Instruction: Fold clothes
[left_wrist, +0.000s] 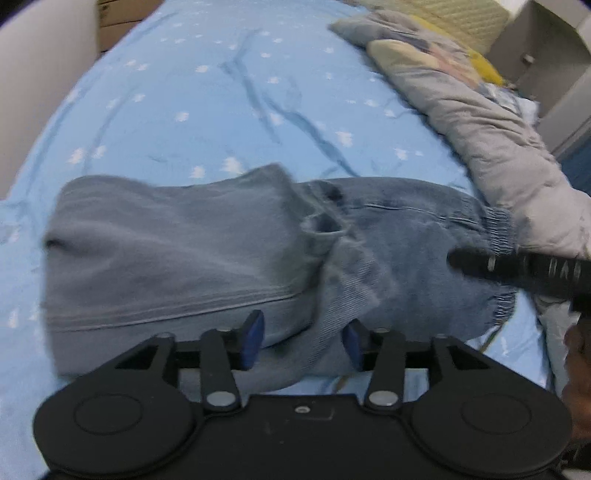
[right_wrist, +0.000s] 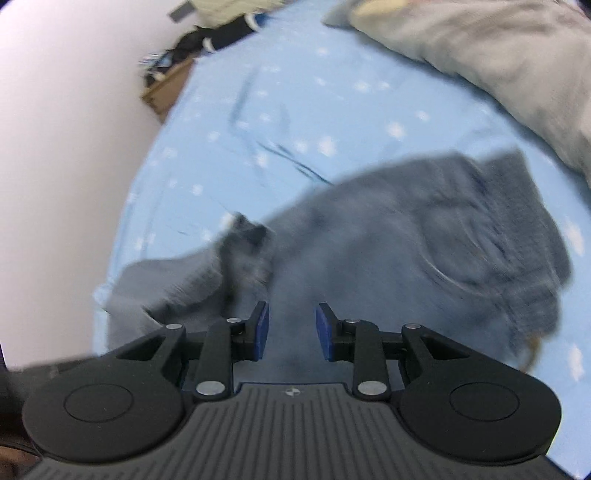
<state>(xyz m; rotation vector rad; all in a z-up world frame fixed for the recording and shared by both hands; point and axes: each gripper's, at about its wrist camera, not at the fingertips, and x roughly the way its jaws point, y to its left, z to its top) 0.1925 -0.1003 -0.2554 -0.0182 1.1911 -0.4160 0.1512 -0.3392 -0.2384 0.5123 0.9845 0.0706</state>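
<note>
On the bed (left_wrist: 207, 92), spread with a pale blue sheet dotted white, lie the jeans (left_wrist: 192, 251), folded over and bunched. From the left wrist view the left gripper (left_wrist: 303, 341) tilts steeply down over their near edge, at 6 o'clock of the bundle; its 2 blue pads stand apart, with a fold of denim lying between them, and neither pad presses on it. The jeans' long axis runs from 9 o'clock to 3 o'clock across that view: the folded leg end sits at 9 o'clock, the elastic waistband (left_wrist: 498, 229) at 3 o'clock, close against a grey quilt (left_wrist: 491, 136) that lies along the bed from 12 to 3 o'clock. A black bar of the right gripper (left_wrist: 517, 267) reaches in from 3 o'clock over the waistband end; whether it touches the cloth I cannot tell. The right wrist view is blurred. There the right gripper (right_wrist: 291, 332) also points down at the jeans (right_wrist: 388, 251), its jaws parted with nothing clamped, only denim behind the gap. In that view the bundle slants from 8 o'clock up to 2 o'clock, and a cardboard box (right_wrist: 166, 88) stands past the bed at 11 o'clock.
</note>
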